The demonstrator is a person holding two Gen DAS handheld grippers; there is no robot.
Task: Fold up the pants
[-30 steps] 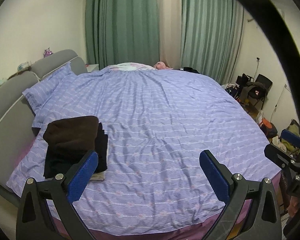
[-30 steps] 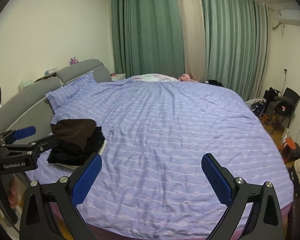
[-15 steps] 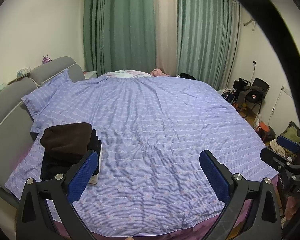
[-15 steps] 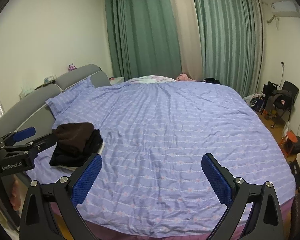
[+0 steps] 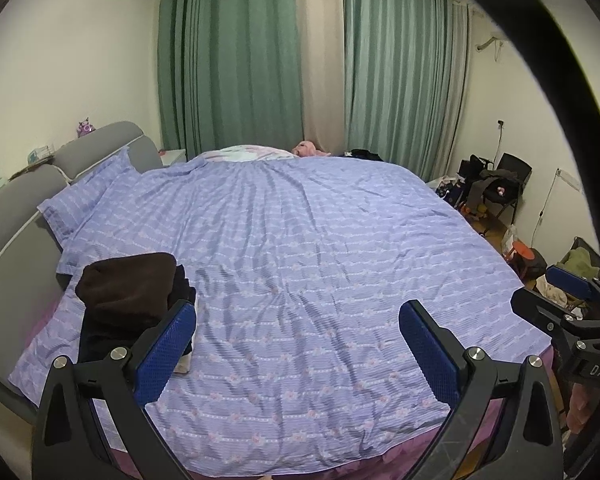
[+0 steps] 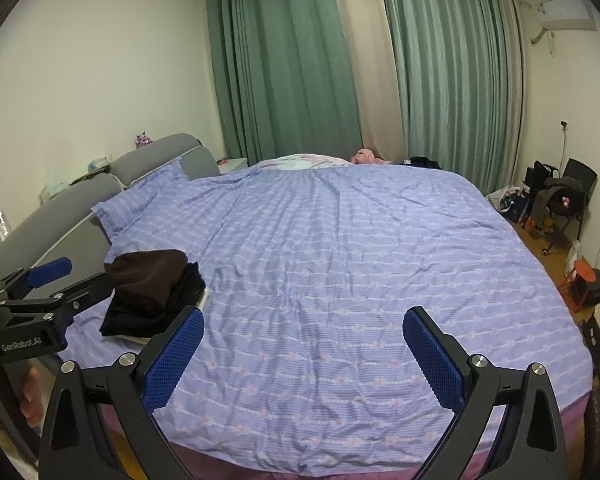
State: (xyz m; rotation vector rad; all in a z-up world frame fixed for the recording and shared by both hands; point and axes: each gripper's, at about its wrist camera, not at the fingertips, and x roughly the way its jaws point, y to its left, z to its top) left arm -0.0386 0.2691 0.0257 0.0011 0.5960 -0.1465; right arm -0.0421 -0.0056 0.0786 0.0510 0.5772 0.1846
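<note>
The right wrist view takes in the left tool [image 6: 48, 280] from the side, at the left edge, with fingertips of the person's hand [image 6: 28, 398] curled round its black handle low in the corner; it also shows an air conditioner [image 6: 566, 14] high on the far wall. The left wrist view shows instead the right tool [image 5: 556, 292] poking in from the right edge, and a heap of clothes [image 5: 580, 260] on the floor behind it.

Both views show the pile of folded pants [image 5: 132, 300] [image 6: 152, 292] near the left edge of the bed [image 5: 320, 260] [image 6: 340, 260], close to the grey headboard [image 5: 16, 216] [image 6: 60, 216]. A brown pair lies on top of black ones, with a strip of white showing under the stack. The pile's long axis runs roughly from the near edge of the bed toward the pillow [image 5: 84, 196] [image 6: 140, 200]; which end is the waist I cannot tell.

Both tools hang level above the near edge of the bed, pointing across it toward the green curtains [image 5: 228, 60] [image 6: 284, 60]. The left tool [image 5: 298, 332] has its blue pads spread wide, gripping nothing, its left pad just in front of the pile. The right tool [image 6: 304, 336] is likewise spread wide and empty.
</note>
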